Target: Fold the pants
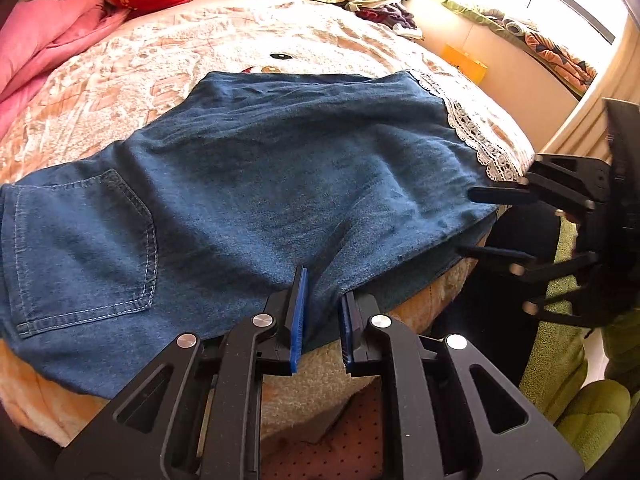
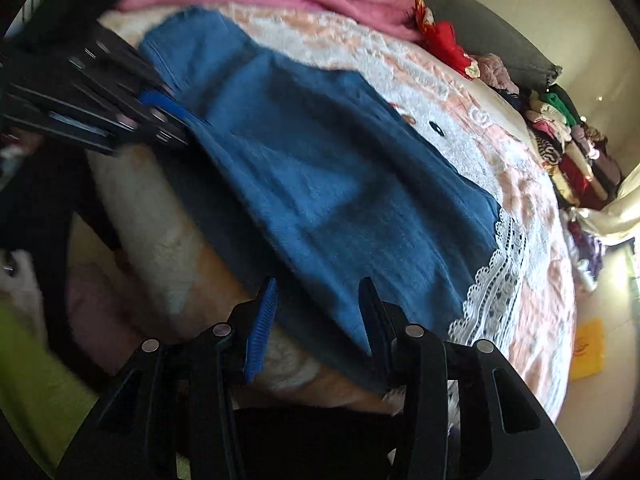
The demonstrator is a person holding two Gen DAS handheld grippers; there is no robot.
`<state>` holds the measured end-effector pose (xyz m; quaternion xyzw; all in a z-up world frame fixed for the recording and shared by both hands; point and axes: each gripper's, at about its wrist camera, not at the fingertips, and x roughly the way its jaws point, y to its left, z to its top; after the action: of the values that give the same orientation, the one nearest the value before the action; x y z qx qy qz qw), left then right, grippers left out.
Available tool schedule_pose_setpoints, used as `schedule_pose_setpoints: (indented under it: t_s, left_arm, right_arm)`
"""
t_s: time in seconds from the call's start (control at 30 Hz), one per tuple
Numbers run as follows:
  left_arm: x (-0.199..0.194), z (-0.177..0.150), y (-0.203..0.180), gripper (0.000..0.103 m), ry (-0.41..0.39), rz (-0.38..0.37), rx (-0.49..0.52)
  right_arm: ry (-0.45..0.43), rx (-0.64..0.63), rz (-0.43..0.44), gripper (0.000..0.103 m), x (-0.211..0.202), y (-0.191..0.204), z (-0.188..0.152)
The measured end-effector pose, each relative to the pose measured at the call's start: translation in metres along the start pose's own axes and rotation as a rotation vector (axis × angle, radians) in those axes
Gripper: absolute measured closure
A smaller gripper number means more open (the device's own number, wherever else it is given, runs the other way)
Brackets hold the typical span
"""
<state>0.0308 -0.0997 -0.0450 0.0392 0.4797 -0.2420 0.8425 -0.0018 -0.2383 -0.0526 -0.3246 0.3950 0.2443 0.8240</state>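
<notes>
Two close fisheye views, each looking forward and steeply down past its own jaws from the bed's near edge. Both share the blue pants (image 1: 256, 184) spread on the bed (image 1: 224, 40) beyond the jaws, and each shows the other gripper at its side.

1. Legible text, labels, brands, numbers: none in either view
2. Yellow sheet (image 2: 587, 350) on the floor beside the bed: carries a faint orange mark, too small and blurred to read
3. Bed cover (image 1: 224, 44): printed cartoon figure only, no lettering visible
4. Pants (image 1: 248, 184): no tag or brand patch legible
</notes>
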Motion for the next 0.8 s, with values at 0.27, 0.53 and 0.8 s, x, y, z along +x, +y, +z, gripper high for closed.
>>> schedule_pose_setpoints:
  t_s: [0.27,0.53,0.8]
  left_arm:
    - [0.0,-0.004,0.002,0.093,0.026,0.005,0.003]
    - [-0.012,-0.011,0.009,0.061,0.03,0.02,-0.006]
    - [-0.073,-0.013,0.07,0.041,-0.121,0.143,-0.209]
  right_arm:
    - [0.032,-0.01,0.098,0.099,0.0,-0.008,-0.012]
    - [0.033,0.129,0.193,0.051,-0.003,-0.024,-0.023]
    - [-0.113,0.48,0.19,0.043,-0.034,-0.094,-0.047]
